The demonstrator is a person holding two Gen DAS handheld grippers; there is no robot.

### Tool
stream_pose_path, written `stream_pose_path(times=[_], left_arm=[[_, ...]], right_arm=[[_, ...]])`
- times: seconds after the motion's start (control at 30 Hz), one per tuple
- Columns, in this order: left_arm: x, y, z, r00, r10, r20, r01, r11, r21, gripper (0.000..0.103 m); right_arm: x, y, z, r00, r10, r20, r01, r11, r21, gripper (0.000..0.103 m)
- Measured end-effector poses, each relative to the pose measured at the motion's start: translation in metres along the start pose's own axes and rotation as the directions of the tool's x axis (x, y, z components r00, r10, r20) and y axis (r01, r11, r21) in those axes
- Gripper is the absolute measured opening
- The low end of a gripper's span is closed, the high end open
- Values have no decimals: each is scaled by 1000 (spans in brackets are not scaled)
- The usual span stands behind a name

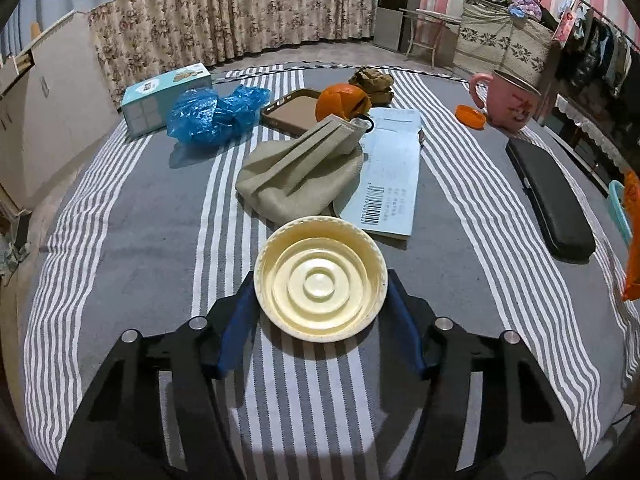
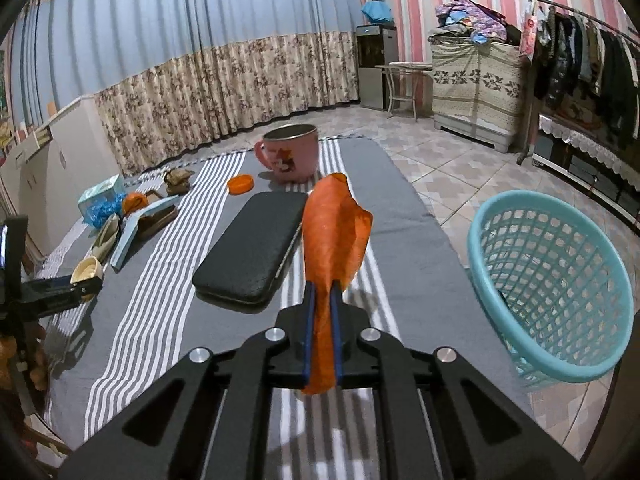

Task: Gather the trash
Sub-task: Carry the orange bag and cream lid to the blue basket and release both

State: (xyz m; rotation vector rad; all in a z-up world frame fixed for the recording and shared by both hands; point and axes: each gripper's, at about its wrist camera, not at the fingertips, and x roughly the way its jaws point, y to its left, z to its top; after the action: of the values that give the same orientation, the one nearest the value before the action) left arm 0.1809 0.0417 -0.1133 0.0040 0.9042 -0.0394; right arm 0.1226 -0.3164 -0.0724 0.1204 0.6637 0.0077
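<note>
**Carrying orange peel toward the basket; several scraps remaining**

Holding a strip of orange peel (image 2: 334, 236) pinched tight in my right gripper (image 2: 322, 300), I am keeping it raised above the striped cloth (image 2: 160, 300). I am seeing the teal basket (image 2: 500, 312) at about three o'clock of the claw, off the cloth's edge and well apart from the peel; its contents are not readable.

My left gripper (image 1: 320, 292) is bracketing the cream lid (image 1: 320, 278), blue pads at both sides of its rim; I cannot tell whether they are pressing it.

I am judging the collection as under way, not near finished. Waiting at twelve o'clock of the lid: blue plastic bag (image 1: 212, 110), peeled orange (image 1: 340, 100), brown crumpled wad (image 1: 372, 80).
</note>
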Motion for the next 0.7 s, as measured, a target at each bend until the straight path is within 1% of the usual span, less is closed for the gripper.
stream_pose_path(times=[0.07,0.13,0.23,0.3,0.37,0.43,0.53,0.7], left_arm=[[-5,2,0,1000,9,23,-9,1000,-10,61],[-14,2,1,998,3,59,-2,1000,-24,61],[-31,-8,5,993,7,122,-4,1000,-26,61],[-45,-22,11,985,3,172,-2,1000,-9,61],[-61,-44,17,973,-14,229,9,1000,22,61],[-72,-61,23,962,-31,271,17,998,52,61],[-89,-103,33,940,-88,330,52,992,115,61],[-95,-166,47,920,-192,341,132,973,191,61]], right_arm=[[-8,-8,1,1000,-3,14,3,1000,10,7],[-15,-16,3,1000,-6,29,5,1000,19,7],[-26,-28,6,999,-11,53,9,999,38,7],[-33,-39,10,997,-15,69,11,998,55,7],[-41,-49,12,996,-25,85,20,998,66,7],[-47,-58,13,995,-39,95,32,997,75,7],[-56,-75,14,992,-64,106,54,994,94,7],[-71,-105,15,986,-118,118,104,987,119,7]])
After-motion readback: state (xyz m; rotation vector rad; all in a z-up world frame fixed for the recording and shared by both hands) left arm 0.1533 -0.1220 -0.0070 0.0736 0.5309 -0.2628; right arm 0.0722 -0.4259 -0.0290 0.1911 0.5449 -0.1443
